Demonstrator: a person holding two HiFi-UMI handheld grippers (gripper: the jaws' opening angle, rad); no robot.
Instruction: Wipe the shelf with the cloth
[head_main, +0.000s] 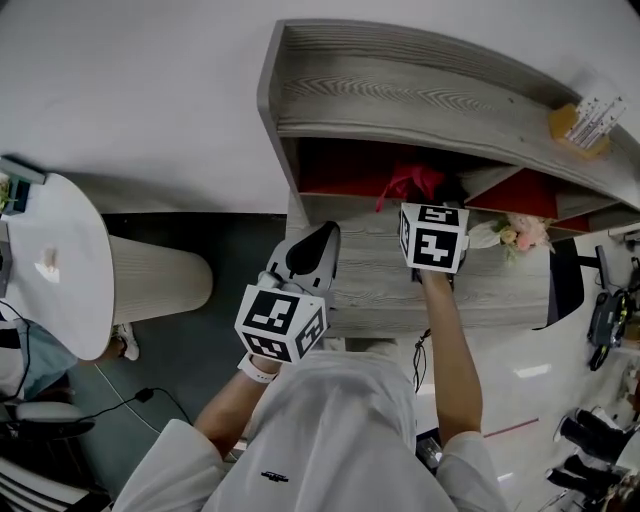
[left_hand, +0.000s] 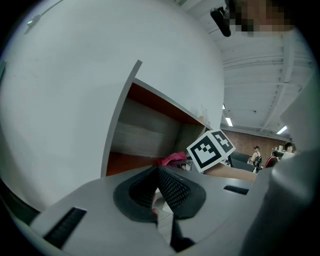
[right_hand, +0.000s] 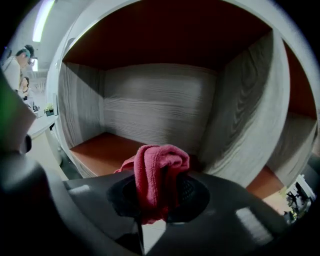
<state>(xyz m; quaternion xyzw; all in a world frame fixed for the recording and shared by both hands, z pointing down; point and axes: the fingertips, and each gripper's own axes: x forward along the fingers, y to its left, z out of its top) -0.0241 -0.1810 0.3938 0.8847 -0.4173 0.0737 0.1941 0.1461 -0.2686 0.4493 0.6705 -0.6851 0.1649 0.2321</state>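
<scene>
Open-plan office-like workspace, ceiling strip lights (left_hand: 228, 121), people (left_hand: 256, 153) at desks, white round table (head_main: 62, 292), floor cable (head_main: 122, 404)

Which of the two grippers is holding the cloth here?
The right gripper: its jaws are shut on the red cloth. The left gripper has jaws together, nothing between.

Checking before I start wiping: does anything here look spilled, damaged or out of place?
Nothing stands out. The red cloth sits bunched in the right gripper, facing a shelf compartment that shows no spill or damage.
</scene>
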